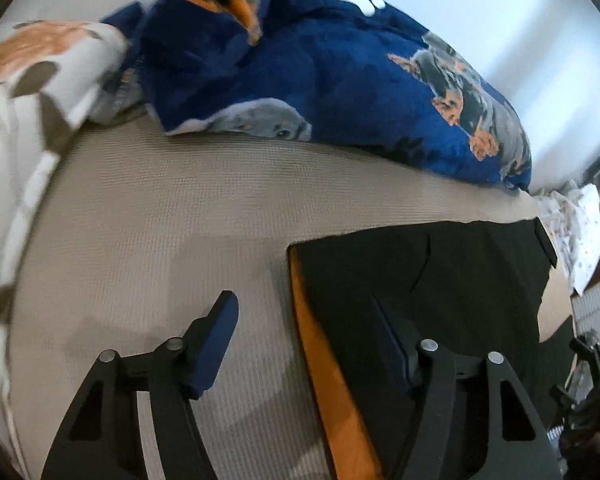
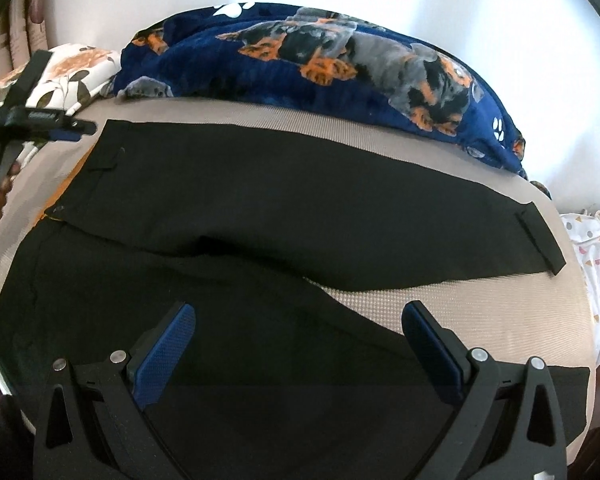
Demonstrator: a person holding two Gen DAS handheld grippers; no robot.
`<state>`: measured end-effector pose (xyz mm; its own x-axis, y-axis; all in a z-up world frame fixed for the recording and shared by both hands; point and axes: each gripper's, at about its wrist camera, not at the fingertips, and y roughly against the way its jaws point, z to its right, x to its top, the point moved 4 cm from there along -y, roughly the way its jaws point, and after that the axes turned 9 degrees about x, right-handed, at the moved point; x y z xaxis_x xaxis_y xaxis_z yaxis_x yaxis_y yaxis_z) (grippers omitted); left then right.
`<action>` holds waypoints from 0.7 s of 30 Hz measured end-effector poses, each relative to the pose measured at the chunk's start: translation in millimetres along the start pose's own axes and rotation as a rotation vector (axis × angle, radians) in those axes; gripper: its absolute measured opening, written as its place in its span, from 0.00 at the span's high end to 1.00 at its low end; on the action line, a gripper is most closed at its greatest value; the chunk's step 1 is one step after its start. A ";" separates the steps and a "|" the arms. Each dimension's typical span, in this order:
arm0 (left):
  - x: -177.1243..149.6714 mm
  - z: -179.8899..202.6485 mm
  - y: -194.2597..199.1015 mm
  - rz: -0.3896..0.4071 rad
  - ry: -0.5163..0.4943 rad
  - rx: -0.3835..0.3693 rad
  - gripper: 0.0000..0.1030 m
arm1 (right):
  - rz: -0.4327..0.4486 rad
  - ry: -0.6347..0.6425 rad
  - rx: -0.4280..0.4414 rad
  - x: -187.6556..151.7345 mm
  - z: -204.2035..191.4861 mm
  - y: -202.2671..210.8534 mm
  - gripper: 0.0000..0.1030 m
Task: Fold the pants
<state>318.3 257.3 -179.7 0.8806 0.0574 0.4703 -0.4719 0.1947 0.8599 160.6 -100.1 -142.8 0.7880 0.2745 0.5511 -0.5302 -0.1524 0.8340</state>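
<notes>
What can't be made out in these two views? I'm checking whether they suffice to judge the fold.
- Pants: near leg runs off the bottom edge in the right wrist view, behind the right gripper.
- Waistband's orange lining: the left wrist view is motion-blurred, and the left gripper covers part.
- Left gripper's contact with the cloth: unclear in either view.
- Blue dog-print blanket: blurred, far side hidden.

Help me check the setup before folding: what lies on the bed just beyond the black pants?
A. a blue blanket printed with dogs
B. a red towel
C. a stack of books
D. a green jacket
A: a blue blanket printed with dogs is bunched on the bed past the black pants.
</notes>
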 end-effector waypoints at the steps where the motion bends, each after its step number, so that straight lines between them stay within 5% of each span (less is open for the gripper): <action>1: 4.0 0.7 -7.6 -0.014 -0.010 0.014 0.35 | -0.005 -0.001 -0.001 -0.4 0.7 -1.4 0.01; 8: 21.1 5.9 -31.4 -0.079 0.023 -0.146 0.35 | -0.035 -0.028 0.002 -2.9 6.6 -10.4 0.01; 9: 23.4 4.4 -32.0 -0.084 0.051 -0.158 0.41 | -0.036 -0.033 0.005 -2.3 7.0 -10.9 0.01; 10: 25.1 2.6 -32.8 -0.089 0.072 -0.160 0.75 | -0.036 -0.037 0.008 -1.7 7.4 -11.4 0.01; 11: 24.2 4.6 -34.3 -0.093 0.053 -0.121 0.88 | -0.036 -0.041 0.011 -1.3 7.2 -11.6 0.01; 15: 16.6 24.2 -22.6 -0.015 -0.042 0.020 0.91 | -0.037 -0.052 0.015 -2.4 8.0 -13.2 0.01; 21: 4.7 51.2 30.9 0.162 -0.033 0.056 0.91 | -0.043 -0.129 0.106 -0.4 21.2 -14.4 0.01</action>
<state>305.7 213.4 -140.7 0.7912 0.0513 0.6094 -0.6103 0.1305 0.7813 174.5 -118.1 -154.4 0.8466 0.1600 0.5076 -0.4643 -0.2443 0.8513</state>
